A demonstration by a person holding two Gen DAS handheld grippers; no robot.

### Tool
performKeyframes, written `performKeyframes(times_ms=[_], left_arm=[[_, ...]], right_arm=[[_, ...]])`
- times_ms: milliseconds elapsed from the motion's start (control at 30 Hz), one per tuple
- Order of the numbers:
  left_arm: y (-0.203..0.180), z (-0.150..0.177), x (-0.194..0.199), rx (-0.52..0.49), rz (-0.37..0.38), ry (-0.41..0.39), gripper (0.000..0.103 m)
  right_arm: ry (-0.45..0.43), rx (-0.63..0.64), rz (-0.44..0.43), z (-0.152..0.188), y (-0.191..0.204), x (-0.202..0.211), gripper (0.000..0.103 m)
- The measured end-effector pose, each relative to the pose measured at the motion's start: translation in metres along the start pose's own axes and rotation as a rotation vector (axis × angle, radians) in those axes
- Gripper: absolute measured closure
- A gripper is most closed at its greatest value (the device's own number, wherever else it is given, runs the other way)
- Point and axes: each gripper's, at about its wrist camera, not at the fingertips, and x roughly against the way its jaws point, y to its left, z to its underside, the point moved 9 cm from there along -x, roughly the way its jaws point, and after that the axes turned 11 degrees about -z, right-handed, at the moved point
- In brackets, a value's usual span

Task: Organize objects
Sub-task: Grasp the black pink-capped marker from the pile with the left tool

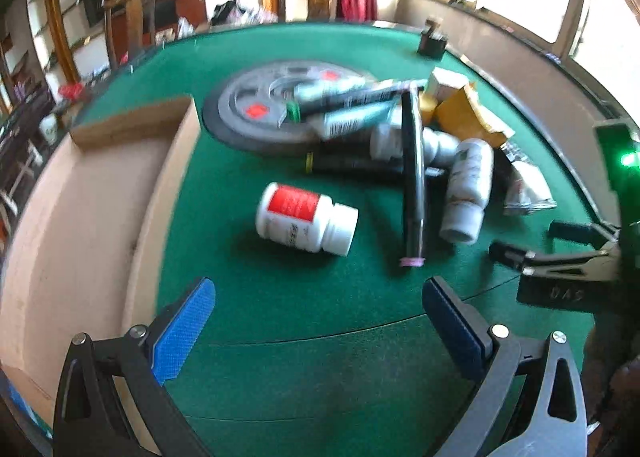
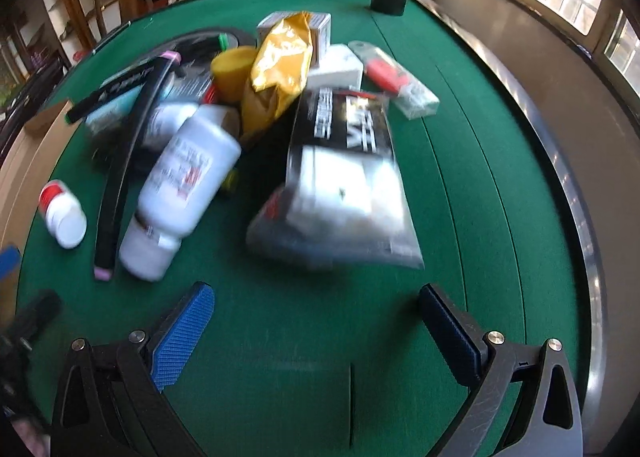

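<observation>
The small white bottle (image 1: 306, 219) with the red label lies on its side on the green desk (image 1: 280, 297), apart from the pile (image 1: 400, 125) and between it and the cardboard box (image 1: 92, 193). It sits just ahead of the left hand-held gripper (image 1: 320, 317), long axis running crosswise, cap toward the pile. The right hand-held gripper (image 2: 316, 321) is farther off. Both are spread wide and empty.

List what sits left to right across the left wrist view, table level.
cardboard box → red-label pill bottle → black marker with pink end → white bottle → crinkled packet → right gripper
</observation>
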Motion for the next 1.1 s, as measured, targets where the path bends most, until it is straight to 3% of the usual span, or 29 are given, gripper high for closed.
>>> performKeyframes(times_ms=[100,200,233,267,333,500,567,633,700,800,900,1100], left_arm=[[0.004,-0.009,0.012,-0.018,0.045,-0.038,0.0],[0.007,-0.013,0.014,0.0,0.104,-0.044,0.0],[0.008,-0.016,0.012,0.001,0.106,-0.033,0.0],[0.007,-0.02,0.008,0.001,0.102,-0.026,0.0],[0.007,-0.027,0.005,0.001,0.096,-0.018,0.0],[-0.004,-0.062,0.0,-0.11,0.067,-0.089,0.001],[-0.012,-0.075,-0.01,-0.176,0.076,-0.084,0.013],[-0.02,-0.085,-0.021,-0.246,0.078,-0.074,0.043],[-0.029,-0.09,-0.031,-0.319,0.074,-0.064,0.056],[-0.039,-0.089,-0.035,-0.361,0.11,-0.059,0.056],[-0.054,-0.076,-0.031,-0.359,0.197,-0.03,0.056],[-0.083,-0.051,-0.045,-0.358,0.23,0.026,0.056]], right_arm=[[-0.099,-0.015,0.019,-0.003,-0.001,0.026,0.004],[-0.39,-0.015,-0.01,-0.019,0.01,0.091,0.0],[-0.462,-0.025,-0.045,-0.022,0.014,0.106,0.0],[-0.475,-0.036,-0.109,-0.024,0.018,0.111,0.0],[-0.356,-0.055,-0.116,-0.024,0.018,0.092,0.0],[-0.307,-0.075,-0.104,-0.015,0.007,0.066,0.0],[-0.304,-0.076,-0.098,-0.007,0.0,0.065,0.0],[-0.307,-0.073,-0.099,-0.002,-0.003,0.065,0.0],[-0.309,-0.087,-0.119,0.001,-0.007,0.067,0.0],[-0.296,-0.1,-0.15,-0.001,-0.011,0.064,0.0],[-0.287,-0.114,-0.165,-0.001,-0.016,0.06,0.0],[-0.266,-0.138,-0.19,-0.003,-0.019,0.048,0.0]])
